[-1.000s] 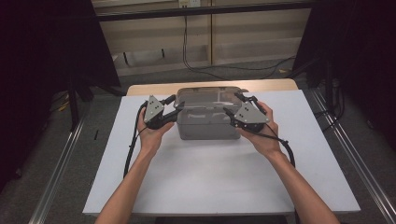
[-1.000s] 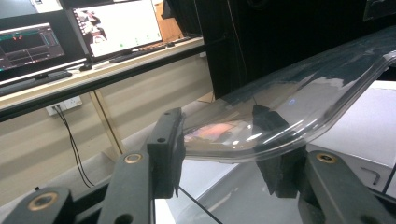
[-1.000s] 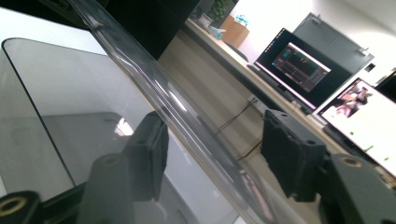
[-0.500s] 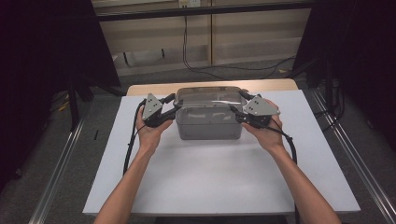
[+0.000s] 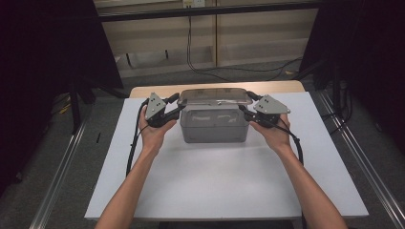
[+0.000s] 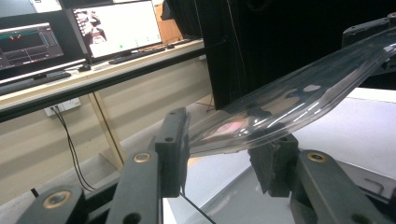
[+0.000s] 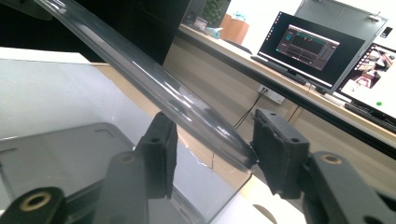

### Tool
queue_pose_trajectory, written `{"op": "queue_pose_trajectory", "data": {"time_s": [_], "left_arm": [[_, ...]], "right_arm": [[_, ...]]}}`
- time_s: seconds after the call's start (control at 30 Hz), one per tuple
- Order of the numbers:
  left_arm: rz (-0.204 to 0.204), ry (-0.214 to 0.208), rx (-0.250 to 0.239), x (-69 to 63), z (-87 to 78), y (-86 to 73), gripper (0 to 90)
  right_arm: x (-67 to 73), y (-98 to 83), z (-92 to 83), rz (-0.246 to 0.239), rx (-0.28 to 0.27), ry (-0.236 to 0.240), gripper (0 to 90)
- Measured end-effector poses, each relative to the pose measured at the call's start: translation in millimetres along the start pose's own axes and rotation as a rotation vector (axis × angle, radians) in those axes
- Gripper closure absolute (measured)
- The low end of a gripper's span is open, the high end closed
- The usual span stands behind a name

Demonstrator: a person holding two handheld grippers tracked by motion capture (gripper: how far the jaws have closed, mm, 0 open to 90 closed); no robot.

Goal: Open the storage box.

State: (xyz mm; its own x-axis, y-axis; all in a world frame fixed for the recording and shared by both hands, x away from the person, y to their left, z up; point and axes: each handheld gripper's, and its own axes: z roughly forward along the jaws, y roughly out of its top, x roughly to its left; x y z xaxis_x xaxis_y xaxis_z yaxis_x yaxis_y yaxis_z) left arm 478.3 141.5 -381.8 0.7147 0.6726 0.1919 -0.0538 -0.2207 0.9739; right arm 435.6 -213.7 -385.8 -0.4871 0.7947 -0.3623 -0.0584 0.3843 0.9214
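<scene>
Crosswise, the clear lid (image 5: 214, 95) lies long-axis left to right on the grey box (image 5: 215, 125).

The box (image 5: 215, 125) at the middle of the white table (image 5: 224, 186) is plain grey, and its lid (image 5: 215, 96) at 12 o'clock is clear and glossy with pale glints. The left gripper (image 5: 177, 109) at 9 o'clock and the right gripper (image 5: 248, 112) at 3 o'clock are black with grey plates and brass-coloured screws. The floor (image 5: 86, 157) is speckled grey.
</scene>
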Motion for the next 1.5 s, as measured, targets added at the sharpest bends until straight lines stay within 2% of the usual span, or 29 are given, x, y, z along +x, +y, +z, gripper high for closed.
{"op": "queue_pose_trajectory", "data": {"time_s": [0.6,0.87,1.5], "left_arm": [[0.005,-0.001,-0.004,6.0,4.3,6.8,61.2],[0.0,0.0,-0.01,7.5,6.8,9.5,62.2],[0.0,0.004,-0.008,13.8,11.9,17.0,64.5]], "right_arm": [[-16.4,-8.4,3.8,0.05,-0.012,-0.008,64.7],[-20.5,-10.1,6.7,0.078,-0.022,-0.001,64.4],[-31.5,-3.0,20.9,0.075,-0.017,-0.003,65.3]]}}
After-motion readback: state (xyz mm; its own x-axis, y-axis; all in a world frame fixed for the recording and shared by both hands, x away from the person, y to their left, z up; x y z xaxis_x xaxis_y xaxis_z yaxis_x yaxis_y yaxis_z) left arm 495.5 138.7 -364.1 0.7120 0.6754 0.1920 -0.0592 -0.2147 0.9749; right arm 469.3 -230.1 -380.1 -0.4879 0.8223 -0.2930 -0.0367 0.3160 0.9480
